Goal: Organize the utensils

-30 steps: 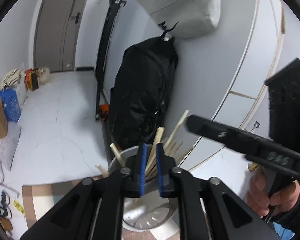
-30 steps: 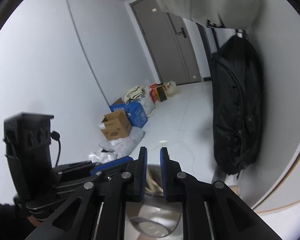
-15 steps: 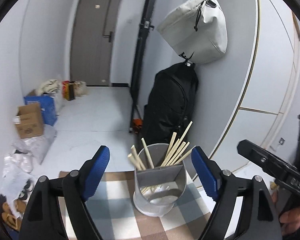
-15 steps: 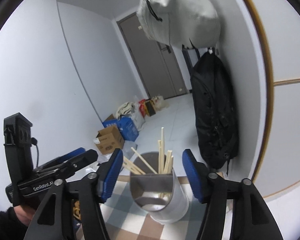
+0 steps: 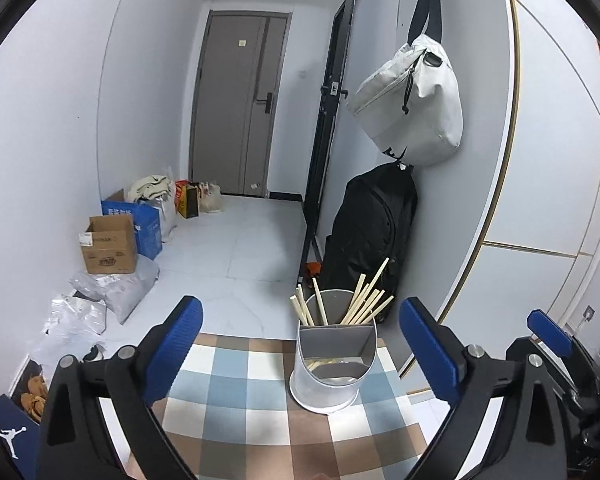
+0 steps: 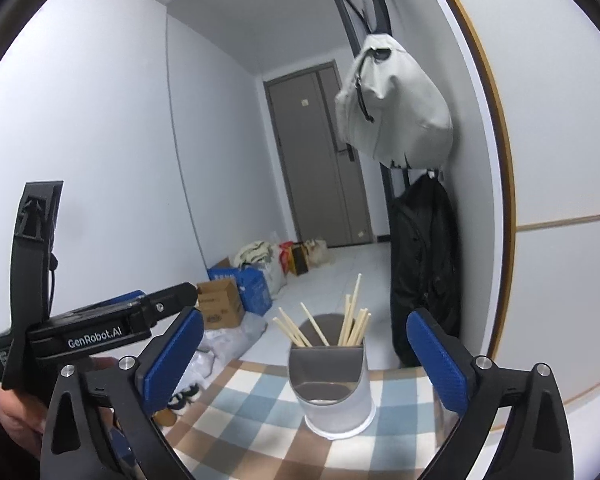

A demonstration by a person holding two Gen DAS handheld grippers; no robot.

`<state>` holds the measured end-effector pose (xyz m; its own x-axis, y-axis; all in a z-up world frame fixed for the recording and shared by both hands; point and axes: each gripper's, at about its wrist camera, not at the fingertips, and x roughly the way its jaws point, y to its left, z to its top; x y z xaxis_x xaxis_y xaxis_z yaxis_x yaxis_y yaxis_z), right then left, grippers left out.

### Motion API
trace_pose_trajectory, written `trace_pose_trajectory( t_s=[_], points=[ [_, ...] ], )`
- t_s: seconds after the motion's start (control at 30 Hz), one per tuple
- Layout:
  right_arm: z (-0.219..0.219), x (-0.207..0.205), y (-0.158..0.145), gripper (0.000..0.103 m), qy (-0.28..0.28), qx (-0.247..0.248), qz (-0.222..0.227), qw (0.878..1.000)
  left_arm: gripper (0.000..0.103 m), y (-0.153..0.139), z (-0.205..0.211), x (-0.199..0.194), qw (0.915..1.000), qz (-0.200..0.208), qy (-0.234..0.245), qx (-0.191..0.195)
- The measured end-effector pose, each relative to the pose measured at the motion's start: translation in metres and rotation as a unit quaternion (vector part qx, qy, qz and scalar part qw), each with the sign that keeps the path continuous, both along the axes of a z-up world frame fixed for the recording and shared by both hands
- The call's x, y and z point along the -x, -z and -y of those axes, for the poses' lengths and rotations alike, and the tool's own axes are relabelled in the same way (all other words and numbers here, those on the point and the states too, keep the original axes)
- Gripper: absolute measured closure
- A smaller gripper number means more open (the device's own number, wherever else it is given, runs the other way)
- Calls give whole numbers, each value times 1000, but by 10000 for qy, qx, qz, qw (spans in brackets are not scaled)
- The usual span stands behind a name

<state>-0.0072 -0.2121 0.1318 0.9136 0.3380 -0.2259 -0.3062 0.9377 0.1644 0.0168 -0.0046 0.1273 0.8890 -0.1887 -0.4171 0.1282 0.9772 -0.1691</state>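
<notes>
Chopsticks (image 5: 364, 300) stand in the far compartment of your divided holder (image 5: 332, 364), which sits on the checked cloth (image 5: 236, 392) near its far right corner. More pale sticks show in the near compartment, but the divider and steel reflections make them hard to count. The table edges are cut off at the bottom of both views, so you cannot tell how far the cloth runs toward you.

Your left gripper (image 5: 300, 344) is opening, its blue pads spread wide; nothing is between them but air, with the holder beyond and untouched. Your right gripper (image 6: 302, 356) is opening too, empty, the holder framed between its pads and apart from them. In the right wrist view your left hand (image 6: 16, 408) is mostly hidden behind the left gripper's body. In the left wrist view only one blue pad of the right gripper shows at the right rim.
</notes>
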Motion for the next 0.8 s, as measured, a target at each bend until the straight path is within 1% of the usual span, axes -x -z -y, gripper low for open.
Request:
trace_pose_trajectory(
  t_s=[0.13, 0.27, 0.5, 0.7, 0.8],
  points=[
    [0, 14, -1, 0, 51, -54, 43, 10000, 3, -3, 2, 14, 9999, 113, 3, -96],
    [3, 23, 2, 0, 122, -40, 47, 9999, 3, -4, 7, 21, 9997, 170, 3, -163],
    [10, 28, 1, 0, 224, -135, 12, 9997, 3, -2, 11, 24, 9998, 147, -7, -156],
    [11, 31, 1, 0, 253, -119, 21, 9996, 3, -2, 16, 28, 9994, 241, -39, -259],
    [12, 32, 0, 0, 265, -100, 27, 9996, 3, -1, 16, 28, 9994, 226, -53, -244]
  ],
)
